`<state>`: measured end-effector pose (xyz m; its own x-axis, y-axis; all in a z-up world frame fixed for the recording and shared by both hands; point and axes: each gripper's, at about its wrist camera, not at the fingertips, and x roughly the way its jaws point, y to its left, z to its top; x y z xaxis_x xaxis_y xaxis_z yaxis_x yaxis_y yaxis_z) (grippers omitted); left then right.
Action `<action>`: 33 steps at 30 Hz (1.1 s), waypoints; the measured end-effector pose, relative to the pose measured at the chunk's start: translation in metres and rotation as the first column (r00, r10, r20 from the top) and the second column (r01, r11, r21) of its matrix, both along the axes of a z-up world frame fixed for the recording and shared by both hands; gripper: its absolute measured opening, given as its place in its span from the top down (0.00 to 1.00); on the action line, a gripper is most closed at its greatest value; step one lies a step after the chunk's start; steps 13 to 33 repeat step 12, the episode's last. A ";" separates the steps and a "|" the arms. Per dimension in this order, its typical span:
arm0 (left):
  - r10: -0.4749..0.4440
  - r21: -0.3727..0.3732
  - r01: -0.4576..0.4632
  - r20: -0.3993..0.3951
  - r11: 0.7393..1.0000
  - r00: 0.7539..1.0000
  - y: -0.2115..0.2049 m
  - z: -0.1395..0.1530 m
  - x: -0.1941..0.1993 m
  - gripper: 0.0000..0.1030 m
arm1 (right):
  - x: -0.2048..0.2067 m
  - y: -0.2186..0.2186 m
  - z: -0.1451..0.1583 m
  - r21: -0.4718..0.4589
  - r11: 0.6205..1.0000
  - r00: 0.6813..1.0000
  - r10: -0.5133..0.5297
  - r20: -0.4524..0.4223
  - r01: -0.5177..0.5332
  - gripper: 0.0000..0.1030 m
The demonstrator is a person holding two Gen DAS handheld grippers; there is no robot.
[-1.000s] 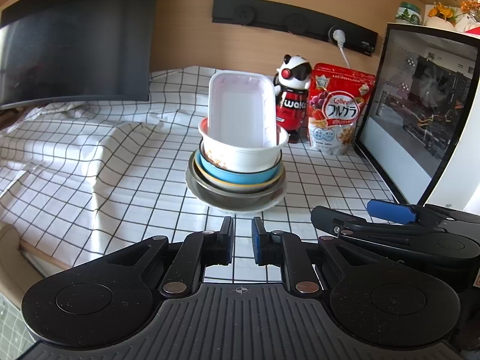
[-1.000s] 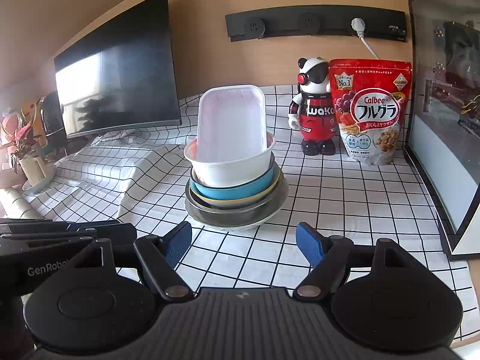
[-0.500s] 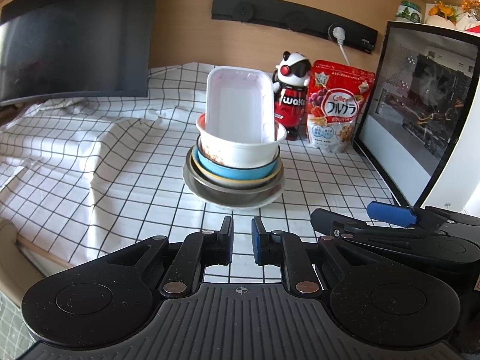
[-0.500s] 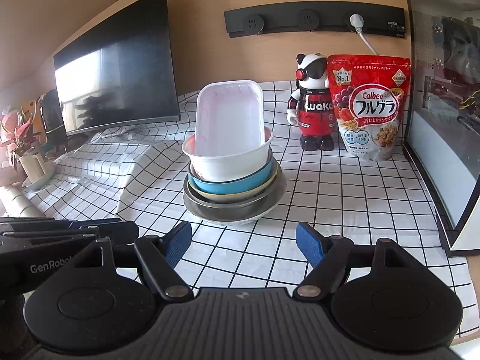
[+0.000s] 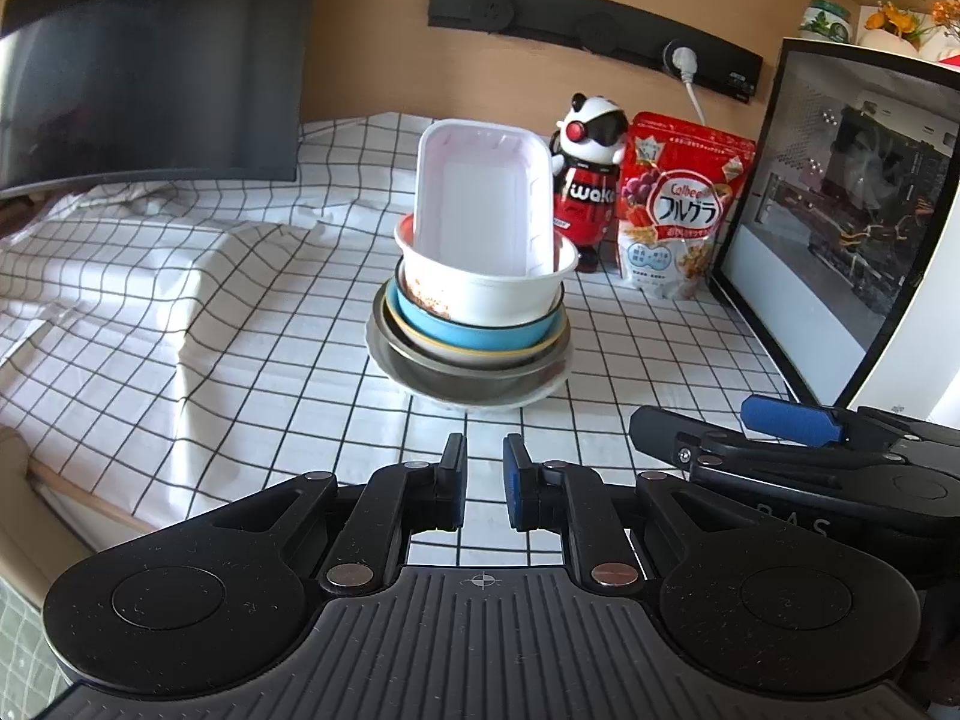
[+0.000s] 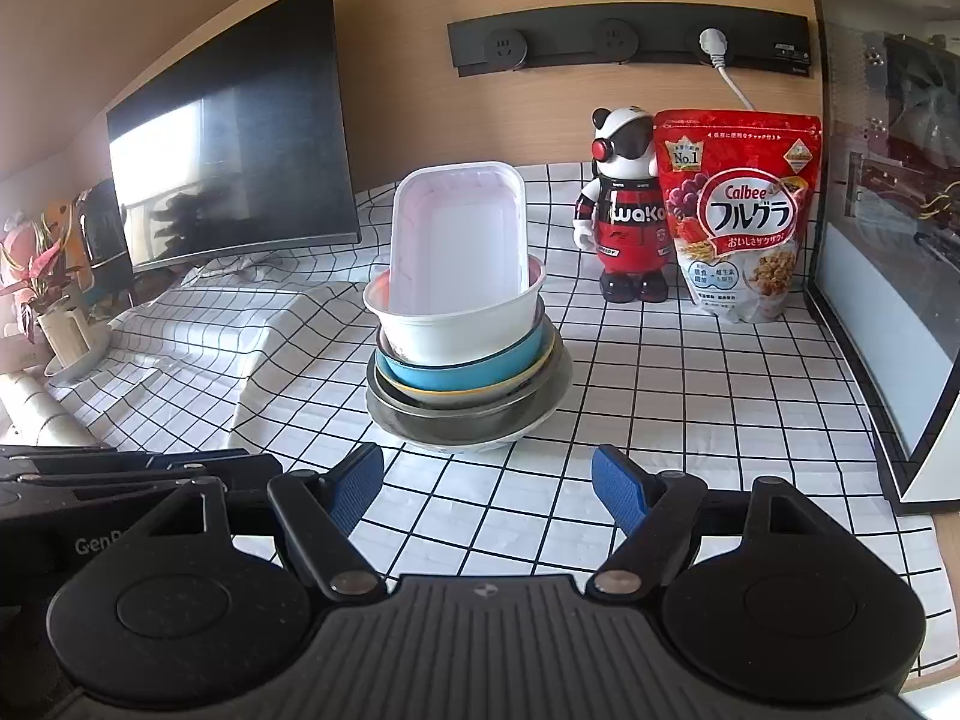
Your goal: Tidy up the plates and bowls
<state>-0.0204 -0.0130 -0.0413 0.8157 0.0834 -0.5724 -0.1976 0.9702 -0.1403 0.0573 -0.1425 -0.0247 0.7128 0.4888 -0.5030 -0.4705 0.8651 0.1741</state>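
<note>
A stack of dishes stands mid-table: a white plate at the bottom, a metal bowl (image 5: 474, 381), a yellow-rimmed dish, a blue bowl (image 5: 480, 333) and a white bowl (image 5: 486, 291). A white rectangular tray (image 5: 483, 204) leans upright inside the white bowl. The stack also shows in the right wrist view (image 6: 462, 372). My left gripper (image 5: 485, 483) is nearly shut and empty, just in front of the stack. My right gripper (image 6: 487, 480) is open and empty, also just short of the stack; it shows at the right in the left wrist view (image 5: 780, 426).
A checked cloth (image 5: 180, 300) covers the table. A panda figure (image 6: 627, 228) and a red cereal bag (image 6: 741, 216) stand behind the stack. A monitor (image 6: 234, 132) is at the back left, a glass-sided computer case (image 6: 894, 240) at the right. A potted plant (image 6: 48, 300) is far left.
Both grippers have drifted slightly; the stack sits a little higher and closer in both views. Neither gripper's opening has changed and the dishes have not moved.
</note>
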 end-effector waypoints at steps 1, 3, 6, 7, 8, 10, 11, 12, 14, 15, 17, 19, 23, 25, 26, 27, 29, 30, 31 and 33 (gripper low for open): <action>0.001 -0.002 -0.001 -0.003 1.000 1.000 0.001 -0.001 0.001 0.85 | 0.001 0.001 0.000 -0.002 1.000 1.000 0.000 0.000 0.000 0.25; 0.006 -0.001 -0.006 -0.007 1.000 1.000 0.004 -0.003 0.003 0.85 | 0.002 0.004 0.000 -0.006 1.000 1.000 0.001 -0.002 -0.001 0.25; 0.020 0.002 -0.020 -0.015 1.000 1.000 0.012 -0.005 0.007 0.85 | 0.006 0.010 -0.001 -0.017 1.000 1.000 0.000 -0.011 0.000 0.25; 0.017 -0.005 -0.017 -0.017 1.000 1.000 0.016 -0.006 0.009 0.85 | 0.008 0.014 -0.002 -0.021 1.000 1.000 0.000 -0.014 0.000 0.25; 0.018 -0.013 -0.019 -0.020 1.000 1.000 0.020 -0.006 0.010 0.85 | 0.010 0.018 -0.003 -0.027 1.000 1.000 0.001 -0.017 -0.001 0.25; 0.027 -0.027 -0.028 -0.029 0.999 0.999 0.032 -0.008 0.014 0.85 | 0.016 0.028 -0.004 -0.038 0.999 1.000 0.006 -0.027 -0.007 0.25; 0.035 -0.031 -0.036 -0.033 0.999 0.999 0.038 -0.009 0.016 0.85 | 0.019 0.035 -0.004 -0.043 0.999 0.999 0.012 -0.031 -0.013 0.25; 0.046 -0.035 -0.047 -0.039 0.998 0.998 0.046 -0.011 0.018 0.85 | 0.022 0.043 -0.005 -0.048 0.999 0.999 0.019 -0.034 -0.021 0.24; 0.046 -0.035 -0.047 -0.039 0.998 0.998 0.046 -0.011 0.018 0.85 | 0.022 0.043 -0.005 -0.048 0.999 0.999 0.019 -0.034 -0.021 0.24; 0.046 -0.035 -0.047 -0.039 0.998 0.998 0.046 -0.011 0.018 0.85 | 0.022 0.043 -0.005 -0.048 0.999 0.999 0.019 -0.034 -0.021 0.24; 0.046 -0.035 -0.047 -0.039 0.998 0.998 0.046 -0.011 0.018 0.85 | 0.022 0.043 -0.005 -0.048 0.999 0.999 0.019 -0.034 -0.021 0.24; 0.046 -0.035 -0.047 -0.039 0.998 0.998 0.046 -0.011 0.018 0.85 | 0.022 0.043 -0.005 -0.048 0.999 0.999 0.019 -0.034 -0.021 0.24; 0.046 -0.035 -0.047 -0.039 0.998 0.998 0.046 -0.011 0.018 0.85 | 0.022 0.043 -0.005 -0.048 0.999 0.999 0.019 -0.034 -0.021 0.24; 0.046 -0.035 -0.047 -0.039 0.998 0.998 0.046 -0.011 0.018 0.85 | 0.022 0.043 -0.005 -0.048 0.999 0.999 0.019 -0.034 -0.021 0.24; 0.046 -0.035 -0.047 -0.039 0.998 0.998 0.046 -0.011 0.018 0.85 | 0.022 0.043 -0.005 -0.048 0.999 0.999 0.019 -0.034 -0.021 0.24; 0.046 -0.035 -0.047 -0.039 0.998 0.998 0.046 -0.011 0.018 0.85 | 0.022 0.043 -0.005 -0.048 0.999 0.999 0.019 -0.034 -0.021 0.24; 0.046 -0.035 -0.047 -0.039 0.998 0.998 0.046 -0.011 0.018 0.85 | 0.022 0.043 -0.005 -0.048 0.999 0.999 0.019 -0.034 -0.021 0.24; 0.046 -0.035 -0.047 -0.039 0.998 0.998 0.046 -0.011 0.018 0.85 | 0.022 0.043 -0.005 -0.048 0.999 0.999 0.019 -0.034 -0.021 0.24; 0.046 -0.035 -0.047 -0.039 0.998 0.998 0.046 -0.011 0.018 0.85 | 0.022 0.043 -0.005 -0.048 0.999 0.999 0.019 -0.034 -0.021 0.24; 0.046 -0.035 -0.047 -0.039 0.998 0.998 0.046 -0.011 0.018 0.85 | 0.022 0.043 -0.005 -0.048 0.999 0.999 0.019 -0.034 -0.021 0.24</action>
